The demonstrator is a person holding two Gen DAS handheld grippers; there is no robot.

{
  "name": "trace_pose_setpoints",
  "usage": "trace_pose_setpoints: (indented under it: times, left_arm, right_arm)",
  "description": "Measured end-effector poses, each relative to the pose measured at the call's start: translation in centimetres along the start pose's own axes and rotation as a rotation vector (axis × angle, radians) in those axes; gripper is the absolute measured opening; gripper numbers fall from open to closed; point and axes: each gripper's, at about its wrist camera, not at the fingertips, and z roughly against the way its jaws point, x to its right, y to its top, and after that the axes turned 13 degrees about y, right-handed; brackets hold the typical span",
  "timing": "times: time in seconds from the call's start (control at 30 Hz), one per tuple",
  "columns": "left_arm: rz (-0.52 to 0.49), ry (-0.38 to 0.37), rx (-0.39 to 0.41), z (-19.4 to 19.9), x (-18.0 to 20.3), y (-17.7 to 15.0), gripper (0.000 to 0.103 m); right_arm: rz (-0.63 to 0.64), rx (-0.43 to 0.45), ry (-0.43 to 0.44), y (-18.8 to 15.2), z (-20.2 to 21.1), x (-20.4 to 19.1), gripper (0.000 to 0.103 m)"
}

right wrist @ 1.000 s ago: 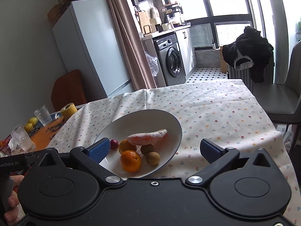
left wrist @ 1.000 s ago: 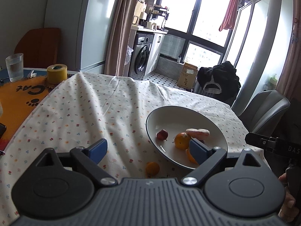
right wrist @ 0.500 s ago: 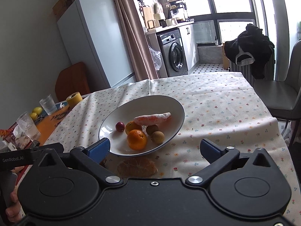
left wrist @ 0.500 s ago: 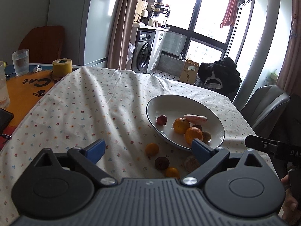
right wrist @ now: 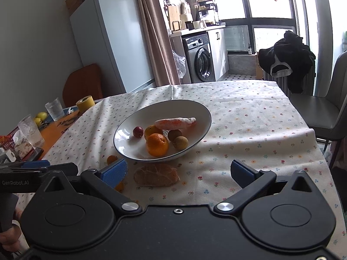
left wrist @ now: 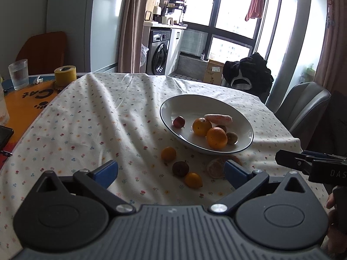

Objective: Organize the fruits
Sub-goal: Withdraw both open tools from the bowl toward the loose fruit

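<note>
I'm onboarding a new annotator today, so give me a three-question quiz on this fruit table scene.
1. True or false: the left gripper is shut on a fruit.
2. Multiple choice: the peeled orange half lies A) in the bowl, B) on the tablecloth before the bowl, C) beside the yellow tape roll.
3. Fill in: in the left wrist view, the dark round fruit on the cloth lies between two small ____ fruits.

Key
1. False; both it and the right gripper are open and empty.
2. B; it lies just outside the bowl rim.
3. Orange.

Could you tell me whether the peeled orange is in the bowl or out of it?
Out: the peeled orange lies on the cloth just before the bowl.
</note>
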Motion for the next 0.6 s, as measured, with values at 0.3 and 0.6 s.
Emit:
trace_pose_setpoints:
  times: [0.3,0.6]
  left_arm:
    - [-0.011,0.006,-0.028,-1.4,0.4,-0.8,0.103]
    - [-0.026,0.023,-0.054,-2.8,1.1,-1.0,0.103]
  right_arm:
    - [-0.005,-0.021,-0.001,-1.0,-1.1,0.5,0.103]
    - [-0.037,-0.051,0.011,-1.5,-2.4,1.3,0.103]
